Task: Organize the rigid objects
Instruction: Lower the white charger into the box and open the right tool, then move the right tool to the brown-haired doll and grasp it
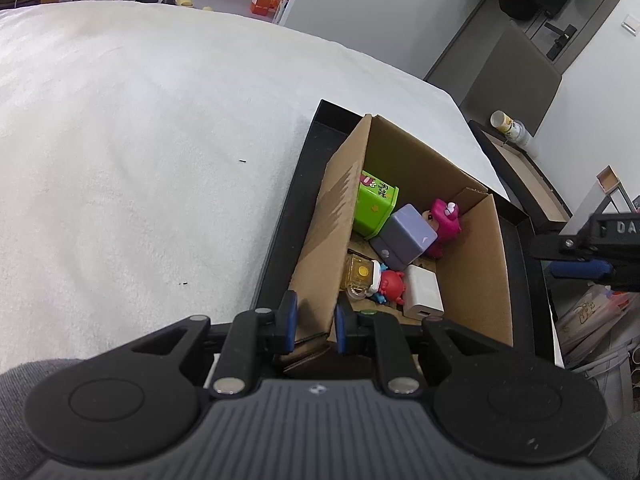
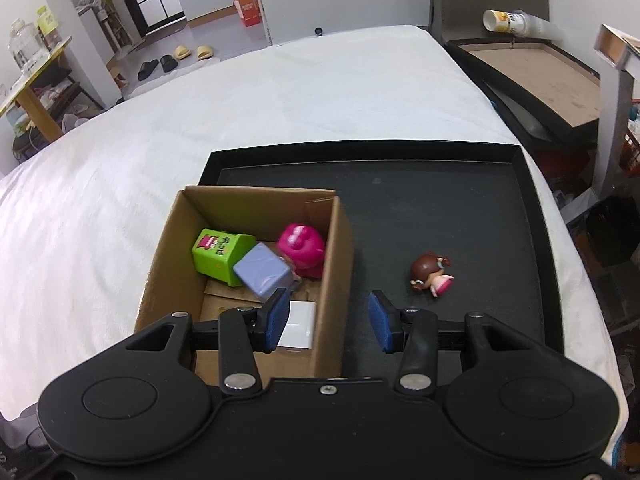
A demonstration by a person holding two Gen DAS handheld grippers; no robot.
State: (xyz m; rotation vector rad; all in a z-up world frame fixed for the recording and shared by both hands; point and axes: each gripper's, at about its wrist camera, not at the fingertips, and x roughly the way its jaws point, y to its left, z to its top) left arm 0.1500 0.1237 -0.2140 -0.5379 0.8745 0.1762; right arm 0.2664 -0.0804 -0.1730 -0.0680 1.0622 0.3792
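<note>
Hiding part of the white charger (image 2: 298, 326), right tongs (image 2: 329, 322) gape.

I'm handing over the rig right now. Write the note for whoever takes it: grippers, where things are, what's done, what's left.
Left gripper: shut on the near wall of the cardboard box, steadying it.
Right gripper: open, empty, above the box's right wall.
The box stands in the black tray on the white-covered table.
Done, in the box: green cube, lilac cube, pink figure, white charger, red toy, yellow clear piece.
Left: the brown-haired doll lies on its side on the tray floor, right of the box. Probably pick it with the right gripper and drop it in.
</note>
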